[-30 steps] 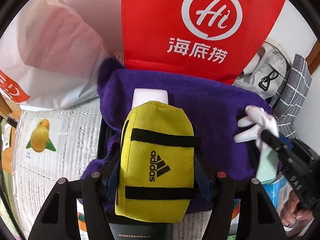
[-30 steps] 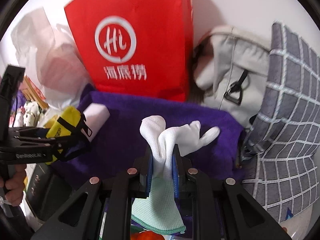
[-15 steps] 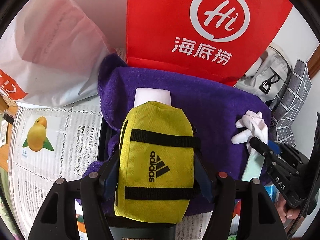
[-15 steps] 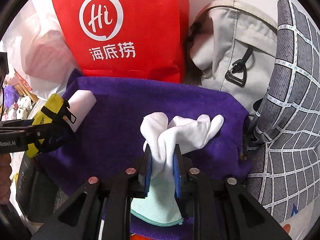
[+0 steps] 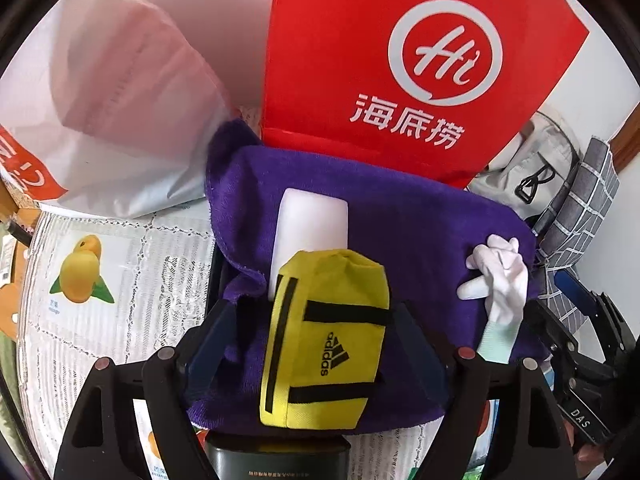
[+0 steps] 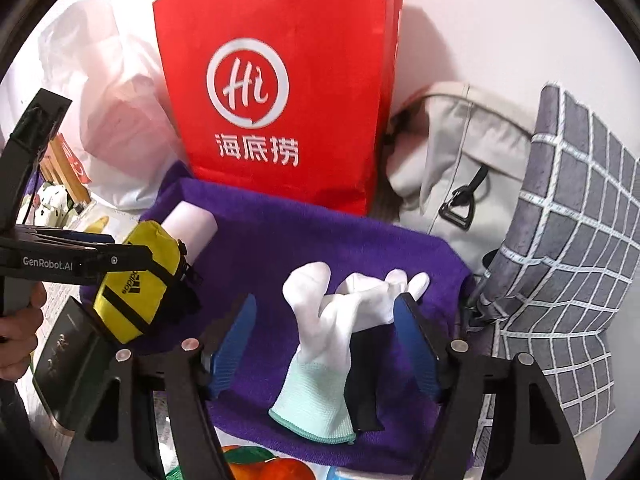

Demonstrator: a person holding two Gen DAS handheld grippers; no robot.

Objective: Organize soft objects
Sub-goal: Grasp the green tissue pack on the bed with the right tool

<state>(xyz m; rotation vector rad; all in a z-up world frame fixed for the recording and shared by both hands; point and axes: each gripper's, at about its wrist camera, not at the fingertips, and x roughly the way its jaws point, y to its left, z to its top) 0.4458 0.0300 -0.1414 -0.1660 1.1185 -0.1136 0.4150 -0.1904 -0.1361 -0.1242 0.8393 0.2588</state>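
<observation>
Releasing onto the purple towel (image 6: 320, 236): both grippers' jaws are opening, right gripper (image 6: 326, 334) clear of the white glove (image 6: 332, 320), left gripper (image 5: 320, 344) around the yellow pouch (image 5: 324, 340); I back off straight.

A towel (image 6: 304, 240) is spread before a paper bag (image 6: 276, 80). A pouch (image 5: 324, 340) and a glove (image 6: 332, 320) are laid on it, pouch left, glove right. A backpack (image 6: 448, 160) is set to the bag's right.

My table has a fruit-print cover (image 5: 120, 264); on it lie the purple towel (image 5: 408, 216) and the red bag (image 5: 360, 60).
</observation>
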